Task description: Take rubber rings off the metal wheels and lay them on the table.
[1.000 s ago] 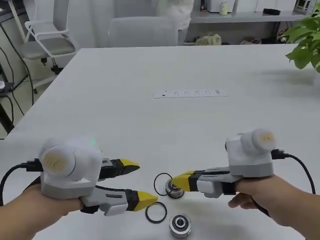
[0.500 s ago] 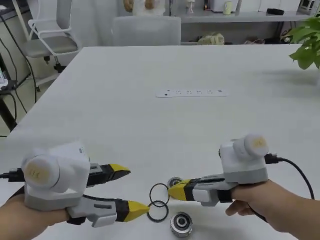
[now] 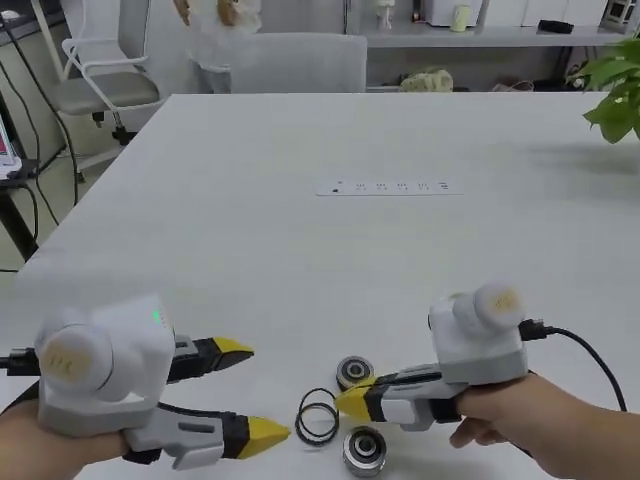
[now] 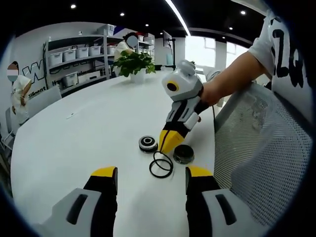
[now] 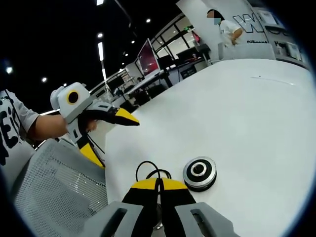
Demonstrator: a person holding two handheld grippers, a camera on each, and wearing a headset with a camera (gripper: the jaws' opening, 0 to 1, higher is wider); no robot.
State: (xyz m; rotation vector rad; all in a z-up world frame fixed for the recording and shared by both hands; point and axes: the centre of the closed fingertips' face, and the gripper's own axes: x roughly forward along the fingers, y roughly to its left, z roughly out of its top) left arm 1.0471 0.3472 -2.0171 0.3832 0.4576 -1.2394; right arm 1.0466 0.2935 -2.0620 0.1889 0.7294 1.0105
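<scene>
Two rubber rings point(image 3: 317, 418) lie on the white table point(image 3: 300, 250), close to its near edge.
Head view: the rings overlap each other. One metal wheel point(image 3: 354, 371) stands just beyond them and a second wheel point(image 3: 364, 448) sits just beside them, nearer the edge. A power strip point(image 3: 390, 187) lies mid-table. Left gripper view: the left gripper point(image 4: 150, 172) has its jaws spread wide with nothing between them, and the rings lie just ahead of it. Right gripper view: the right gripper point(image 5: 158, 183) has its jaws pressed together, tips at the rings' rim. Whether they pinch a ring cannot be told.
</scene>
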